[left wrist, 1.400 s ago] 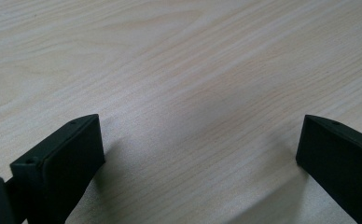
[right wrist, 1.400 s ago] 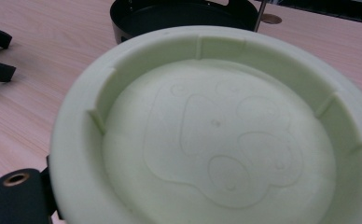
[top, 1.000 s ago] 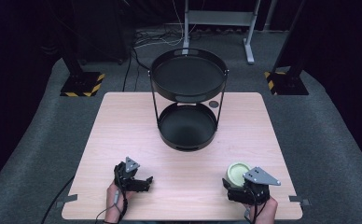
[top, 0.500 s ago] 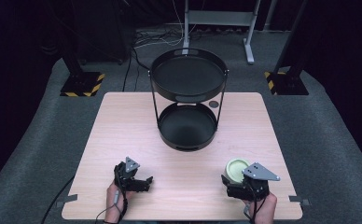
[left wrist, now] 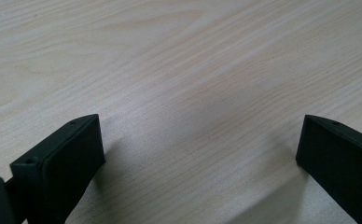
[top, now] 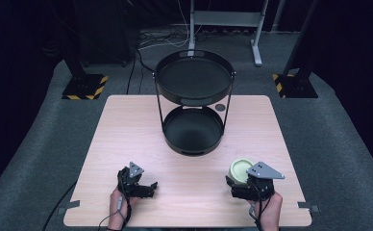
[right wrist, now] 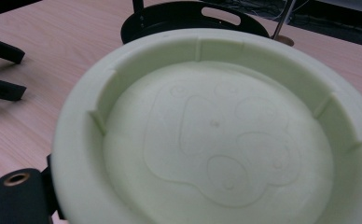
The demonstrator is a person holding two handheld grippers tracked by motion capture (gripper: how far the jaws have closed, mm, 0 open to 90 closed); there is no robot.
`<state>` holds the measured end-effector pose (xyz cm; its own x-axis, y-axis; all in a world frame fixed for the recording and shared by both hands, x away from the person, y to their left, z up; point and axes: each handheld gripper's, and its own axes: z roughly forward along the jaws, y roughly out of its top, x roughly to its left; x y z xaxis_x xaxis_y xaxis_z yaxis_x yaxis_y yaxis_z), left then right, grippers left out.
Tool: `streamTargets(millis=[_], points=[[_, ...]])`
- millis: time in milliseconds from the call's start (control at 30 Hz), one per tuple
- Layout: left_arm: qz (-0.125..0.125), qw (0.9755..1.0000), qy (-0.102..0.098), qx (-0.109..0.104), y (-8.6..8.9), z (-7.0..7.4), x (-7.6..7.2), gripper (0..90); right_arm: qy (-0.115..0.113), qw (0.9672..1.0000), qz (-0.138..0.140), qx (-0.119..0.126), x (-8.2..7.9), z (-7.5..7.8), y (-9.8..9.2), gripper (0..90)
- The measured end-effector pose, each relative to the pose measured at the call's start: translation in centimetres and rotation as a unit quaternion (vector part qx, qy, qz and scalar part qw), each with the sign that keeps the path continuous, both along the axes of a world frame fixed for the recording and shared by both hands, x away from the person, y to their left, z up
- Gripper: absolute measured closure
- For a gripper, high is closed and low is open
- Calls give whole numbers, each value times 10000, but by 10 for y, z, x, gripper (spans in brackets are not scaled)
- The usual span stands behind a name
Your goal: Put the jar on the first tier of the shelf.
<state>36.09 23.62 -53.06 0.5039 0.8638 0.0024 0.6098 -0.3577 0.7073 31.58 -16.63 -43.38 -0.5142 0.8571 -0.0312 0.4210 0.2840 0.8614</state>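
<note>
Resting near the table's front right corner, a pale green round dish [top: 242,169] lies flat on the wood, and we see the right gripper [top: 246,185] pressed against its near rim. In the high view the dish sits just ahead of that gripper, toward the table's far edge, so the tool meets it from the person's side. A round dish has no long axis; what matters is that the two-tier black tray stand [top: 192,111] rises farther off, ahead and to the left near the table's centre and far edge, with bare wood between it and the dish. We judge the right hand is plainly the nearer one for any carry toward the stand.

The right gripper view brings the dish [right wrist: 207,135] very close: a raised rim with small ribs and a faint moulded shape in its floor. One black jaw shows at the lower left against the rim; the other is hidden, so we cannot tell whether the grip is closed on the rim. Beyond the dish we see the stand's lower tray [right wrist: 193,16].

The left gripper [top: 141,186] rests near the front edge, left of centre, well apart from the dish. Its own view shows both jaws spread wide over bare table [left wrist: 184,84], holding nothing.
</note>
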Motion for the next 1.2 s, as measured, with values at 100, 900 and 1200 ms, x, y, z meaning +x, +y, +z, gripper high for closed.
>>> streamTargets(millis=[100, 900, 1200], points=[[12, 10000, -6, -17, 0, 0, 0, 4, -7, 10000, 31, 48, 2, 1, 0, 109], [20, 10000, -10, -27, 0, 0, 0, 4, -56, 9999, 146, 53, 30, 17, 8, 110], [1, 10000, -1, -2, 0, 0, 0, 4, -63, 9998, 198, 38, 41, 22, 13, 110]])
